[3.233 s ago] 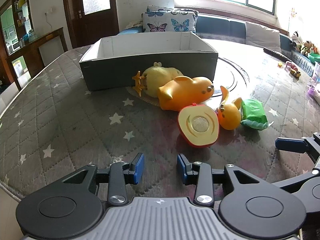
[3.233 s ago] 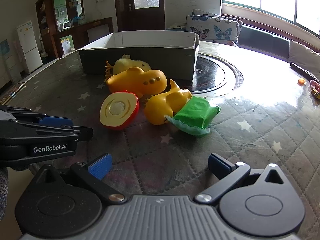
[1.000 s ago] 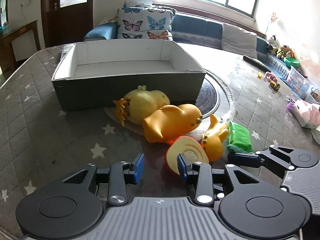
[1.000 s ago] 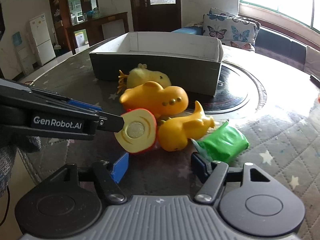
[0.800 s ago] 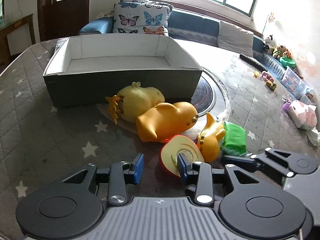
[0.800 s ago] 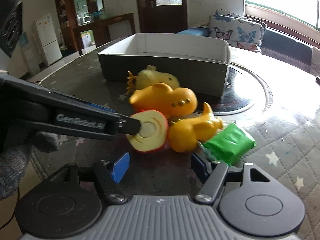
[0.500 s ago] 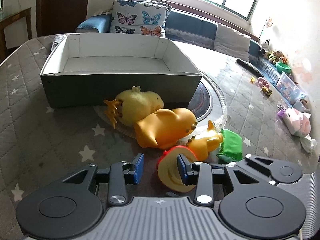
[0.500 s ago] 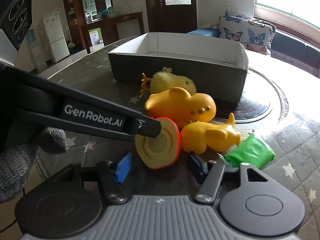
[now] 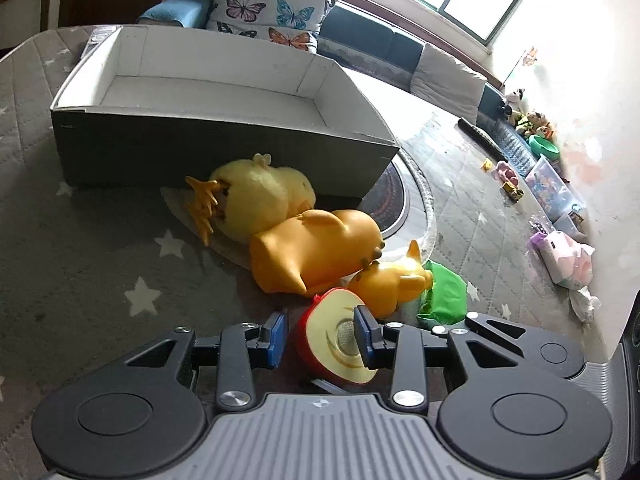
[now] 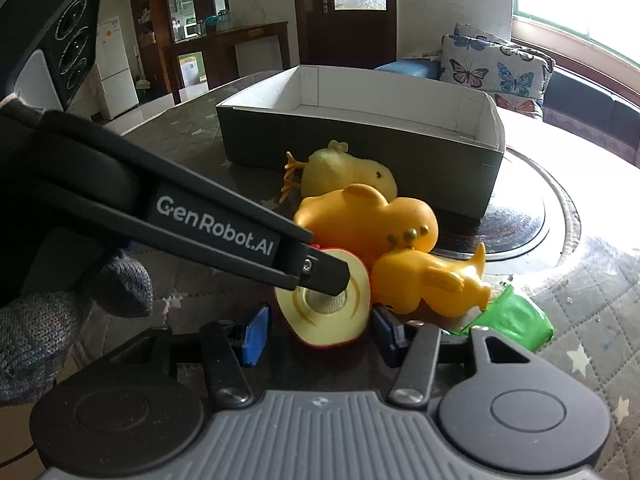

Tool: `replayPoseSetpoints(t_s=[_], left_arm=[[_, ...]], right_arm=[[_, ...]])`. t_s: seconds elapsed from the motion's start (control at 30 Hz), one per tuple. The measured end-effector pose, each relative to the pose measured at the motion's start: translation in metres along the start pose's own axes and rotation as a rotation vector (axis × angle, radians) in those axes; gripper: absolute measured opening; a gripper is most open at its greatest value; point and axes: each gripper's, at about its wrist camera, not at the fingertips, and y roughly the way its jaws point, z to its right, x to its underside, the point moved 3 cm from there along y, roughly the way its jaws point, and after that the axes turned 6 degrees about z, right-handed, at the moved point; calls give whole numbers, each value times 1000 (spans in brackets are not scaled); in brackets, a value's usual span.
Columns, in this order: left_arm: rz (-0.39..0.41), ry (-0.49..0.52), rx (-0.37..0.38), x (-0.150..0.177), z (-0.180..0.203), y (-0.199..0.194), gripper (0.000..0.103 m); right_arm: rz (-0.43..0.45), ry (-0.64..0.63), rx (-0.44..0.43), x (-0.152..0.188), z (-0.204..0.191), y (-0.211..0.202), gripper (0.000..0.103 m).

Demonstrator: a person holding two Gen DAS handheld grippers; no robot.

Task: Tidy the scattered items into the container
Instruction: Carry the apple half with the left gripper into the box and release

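Observation:
A red toy apple half point(image 9: 334, 340) with a cream cut face stands on edge between the open fingers of my left gripper point(image 9: 320, 338); the right pad touches its cut face. It also shows in the right wrist view point(image 10: 326, 316), between the open fingers of my right gripper point(image 10: 320, 334). Behind it lie a large orange duck point(image 9: 316, 254), a small orange duck point(image 9: 394, 284), a pale yellow plush chick point(image 9: 256, 196) and a green packet point(image 9: 446, 298). The grey box point(image 9: 224, 148) with a white inside stands behind them, with nothing in it.
The quilted, star-patterned table cover point(image 9: 92, 264) runs left and front. A round dark turntable point(image 9: 394, 200) sits right of the box. Small toys and a pink pack point(image 9: 566, 256) lie far right. The left gripper's arm point(image 10: 180, 220) crosses the right wrist view.
Both grippers have moved forward to the toys. The apple half now stands between the left gripper's fingers and has been tipped up on edge. The right gripper's fingers have narrowed.

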Motion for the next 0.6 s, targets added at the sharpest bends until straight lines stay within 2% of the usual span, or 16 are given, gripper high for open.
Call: replayPoseSetpoints(t_s=[0.07,0.27,0.6], left_arm=[[-1,-9,13,0,-2,0,35],[13,13,12,1,-1,-4,33],[63,36,28,-8,11,-25,32]], right_arm=[[-1,2,1,-1,1,1,50],[-3,6,2,0,0,1,50],[48,-7,-13,-11,1,-20,50]])
